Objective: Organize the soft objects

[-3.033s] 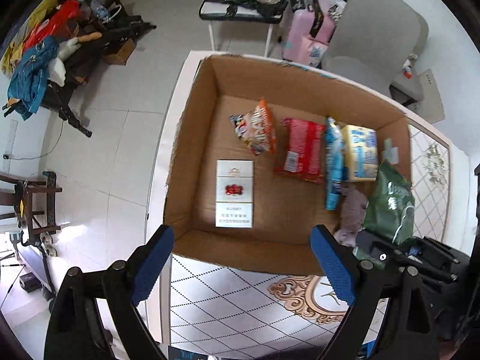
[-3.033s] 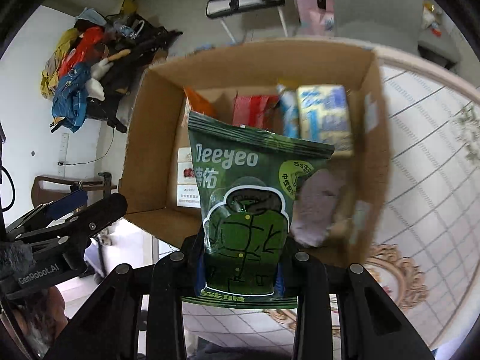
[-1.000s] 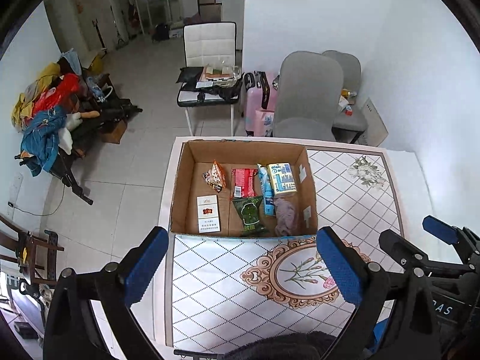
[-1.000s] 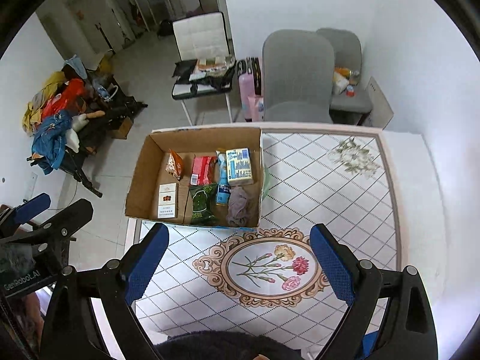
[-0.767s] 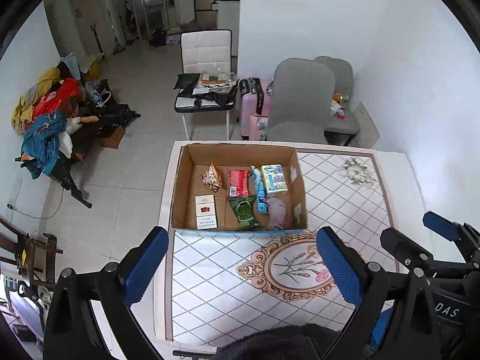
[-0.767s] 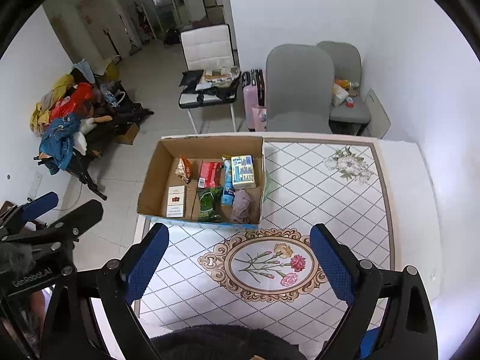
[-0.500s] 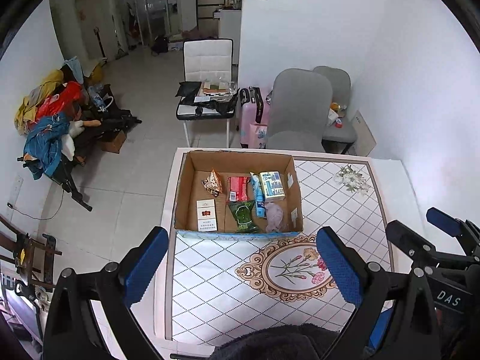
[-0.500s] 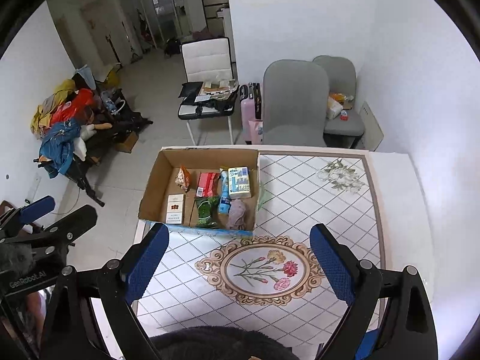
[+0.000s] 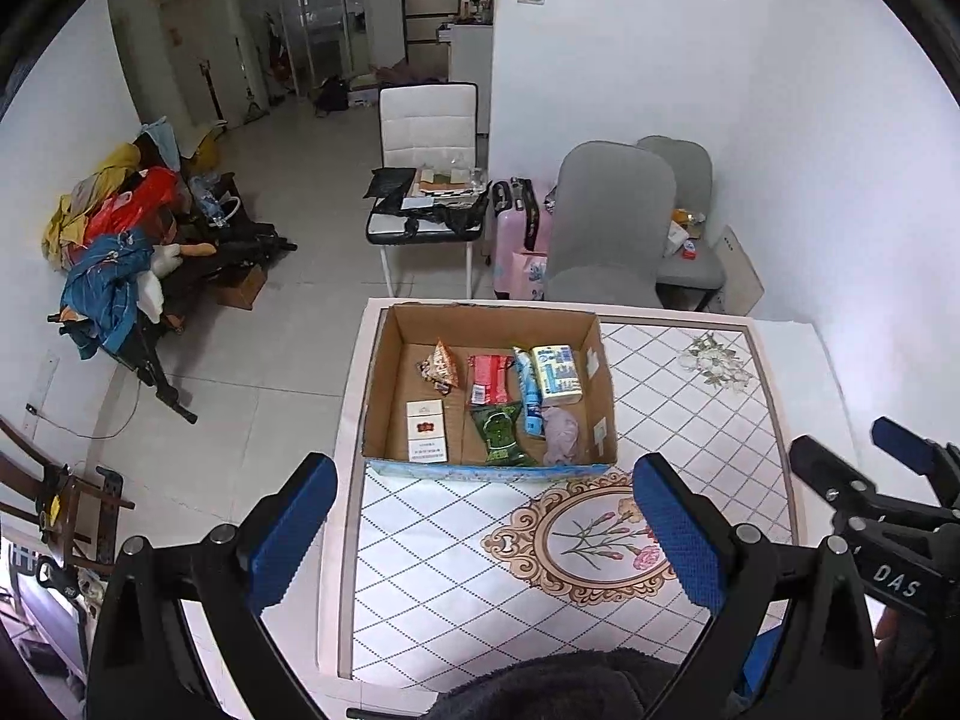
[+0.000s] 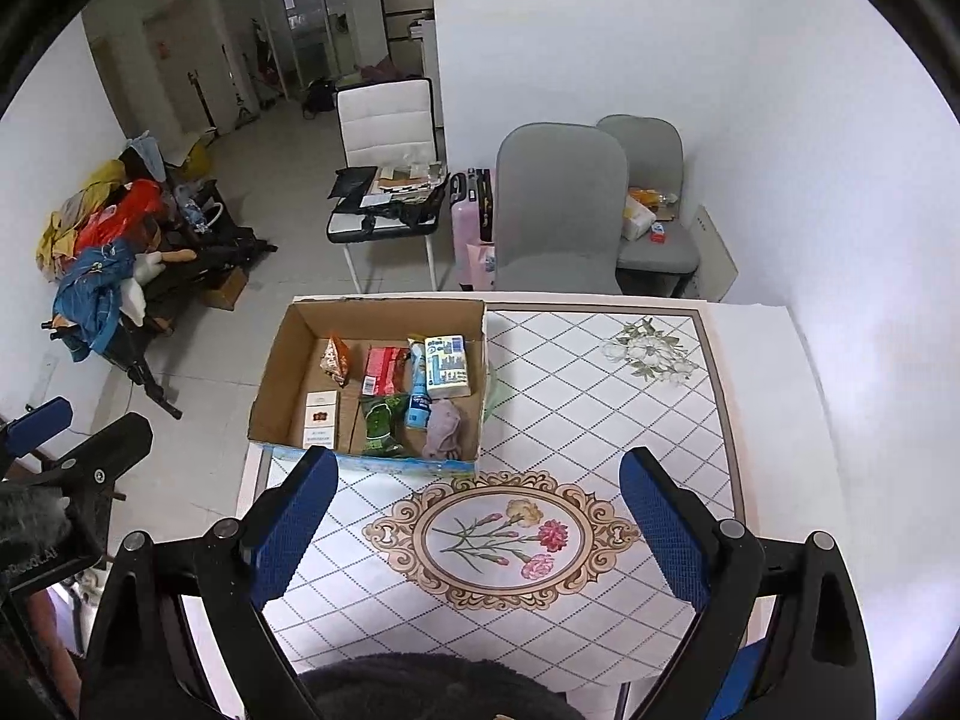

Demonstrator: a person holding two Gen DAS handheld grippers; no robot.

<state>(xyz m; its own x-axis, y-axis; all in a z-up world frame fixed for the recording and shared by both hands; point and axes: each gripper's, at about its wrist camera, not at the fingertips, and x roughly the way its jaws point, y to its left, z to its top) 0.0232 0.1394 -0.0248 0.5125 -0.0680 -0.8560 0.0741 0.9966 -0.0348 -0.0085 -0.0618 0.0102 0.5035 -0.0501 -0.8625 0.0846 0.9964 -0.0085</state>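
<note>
An open cardboard box [image 9: 384, 360] [image 10: 273, 372] stands at the far left of the tiled table. In it lie a green snack bag [image 9: 499, 435] [image 10: 379, 417], a red packet [image 9: 487, 378], an orange snack bag [image 9: 441, 365], a blue tube [image 9: 528, 390], a tissue pack [image 9: 557, 373] [image 10: 447, 366], a grey-purple cloth [image 9: 561, 433] [image 10: 445, 427] and a white-and-red carton [image 9: 426, 431]. My left gripper [image 9: 486, 540] is open and empty, high above the table. My right gripper [image 10: 474, 531] is open and empty, also high and well back from the box.
The table [image 10: 600, 420] has a floral medallion [image 10: 501, 540] in front of the box. Two grey chairs [image 10: 561, 210] and a pink suitcase [image 10: 471, 228] stand behind it. A white chair [image 9: 429, 180] holds clutter. A pile of clothes [image 9: 114, 252] lies on the floor at left.
Three seconds ago my right gripper held the green snack bag over the box; it now lies in the box. Both grippers have since pulled up and back, open and empty.
</note>
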